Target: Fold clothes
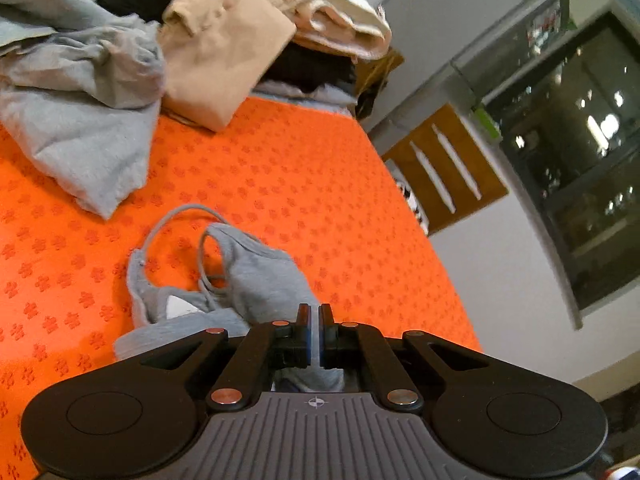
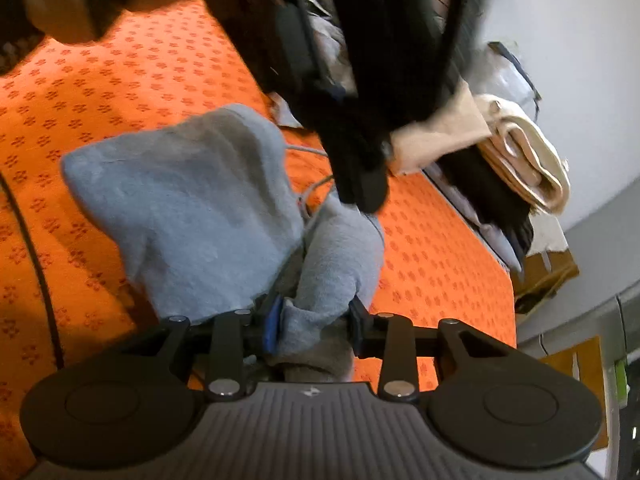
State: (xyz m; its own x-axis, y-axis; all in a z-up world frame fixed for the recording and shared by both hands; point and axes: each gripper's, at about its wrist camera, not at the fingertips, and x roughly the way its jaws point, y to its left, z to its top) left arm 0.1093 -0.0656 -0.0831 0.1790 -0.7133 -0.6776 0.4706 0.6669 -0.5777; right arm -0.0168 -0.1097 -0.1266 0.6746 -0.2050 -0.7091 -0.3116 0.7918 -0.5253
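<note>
Broadly, an orange cloth (image 1: 280, 184) printed with small darker flower marks covers the work surface, and everything else is placed against it. At its far edge sits a heap of clothes: one loose grey garment (image 1: 80, 112) spilling onto the orange cloth, one tan shirt (image 1: 216, 52) lying beside it, one cream folded piece (image 1: 340, 12) on top behind, and dark fabric underneath. Beyond the cloth's far right corner stands one brown panel (image 1: 444, 168) against a pale wall, with a dark glass window (image 1: 580, 152) next to it.

Nearer the middle of the orange cloth lies the grey hoodie (image 1: 256, 280), bunched up, with one grey drawstring (image 1: 176, 220) looping out from it across the cloth. In the right wrist view, a black shape (image 2: 360, 152), blurred, hangs over the hoodie and blocks the far part of the cloth; one thin dark cable (image 2: 36, 264) crosses the cloth's left side.

Two grippers show, one per view. The left gripper (image 1: 315, 320) has its jaws pressed almost together, with a thin layer of the grey hoodie pinched between them. The right gripper (image 2: 316, 320) has its jaws moderately apart, clamped around a thick fold of the same hoodie (image 2: 192, 216), which fills the gap between the blue-padded fingers (image 2: 271, 328).
</note>
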